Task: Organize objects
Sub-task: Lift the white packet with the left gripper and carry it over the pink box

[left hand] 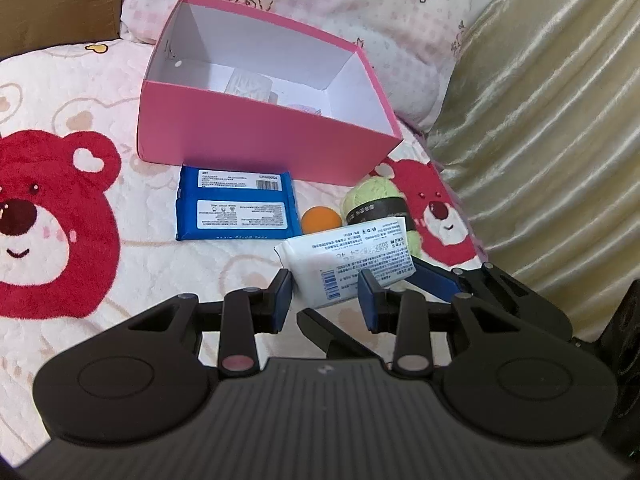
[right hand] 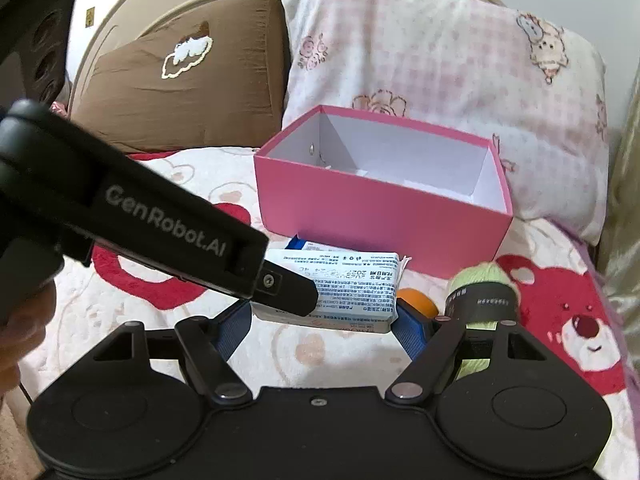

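White wipes pack (right hand: 332,292) lies crosswise between the right gripper (right hand: 324,330) fingers, which bracket its ends (contact unclear). Left gripper (left hand: 326,300), fingers wide, sits just beside it; pink box (right hand: 380,220) waits beyond.

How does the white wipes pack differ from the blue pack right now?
The white wipes pack is lifted and tilted between both grippers' fingers; the blue pack lies flat on the bedspread, untouched. White wrapper with dense print versus blue with two white labels. The blue pack sits nearer the pink box. Both are soft, rectangular packs.
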`<state>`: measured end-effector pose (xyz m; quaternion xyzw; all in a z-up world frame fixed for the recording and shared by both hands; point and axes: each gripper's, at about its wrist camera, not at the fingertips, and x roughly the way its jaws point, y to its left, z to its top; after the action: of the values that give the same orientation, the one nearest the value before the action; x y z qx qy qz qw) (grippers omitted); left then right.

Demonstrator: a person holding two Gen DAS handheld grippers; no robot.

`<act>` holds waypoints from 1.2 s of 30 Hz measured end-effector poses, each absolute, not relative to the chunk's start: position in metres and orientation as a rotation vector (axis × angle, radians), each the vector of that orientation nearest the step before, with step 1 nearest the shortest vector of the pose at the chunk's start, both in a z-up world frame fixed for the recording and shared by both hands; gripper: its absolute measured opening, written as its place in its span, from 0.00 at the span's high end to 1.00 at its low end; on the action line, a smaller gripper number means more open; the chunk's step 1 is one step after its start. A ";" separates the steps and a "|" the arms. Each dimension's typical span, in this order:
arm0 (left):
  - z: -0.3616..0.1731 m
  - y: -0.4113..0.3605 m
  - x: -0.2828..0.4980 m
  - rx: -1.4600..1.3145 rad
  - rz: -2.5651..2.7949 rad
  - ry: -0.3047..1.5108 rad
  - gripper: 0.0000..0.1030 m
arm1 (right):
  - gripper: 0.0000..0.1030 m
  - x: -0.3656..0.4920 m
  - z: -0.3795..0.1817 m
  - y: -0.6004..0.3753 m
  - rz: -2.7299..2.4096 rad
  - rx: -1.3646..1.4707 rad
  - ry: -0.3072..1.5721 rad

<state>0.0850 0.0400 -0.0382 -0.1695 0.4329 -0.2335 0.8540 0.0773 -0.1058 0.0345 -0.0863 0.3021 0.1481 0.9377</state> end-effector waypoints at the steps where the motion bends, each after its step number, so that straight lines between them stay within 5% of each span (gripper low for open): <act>1: -0.035 0.040 0.086 -0.355 -0.493 0.915 0.68 | 0.22 0.077 0.037 -0.106 0.302 -0.178 0.613; 36: 0.064 0.011 0.143 -0.240 -0.375 0.812 0.59 | 0.26 0.145 0.112 -0.137 0.377 -0.086 0.488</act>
<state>0.1433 0.0110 0.0644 -0.1156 0.3915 -0.1807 0.8948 0.1453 -0.1369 0.1122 -0.0424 0.2400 0.1853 0.9520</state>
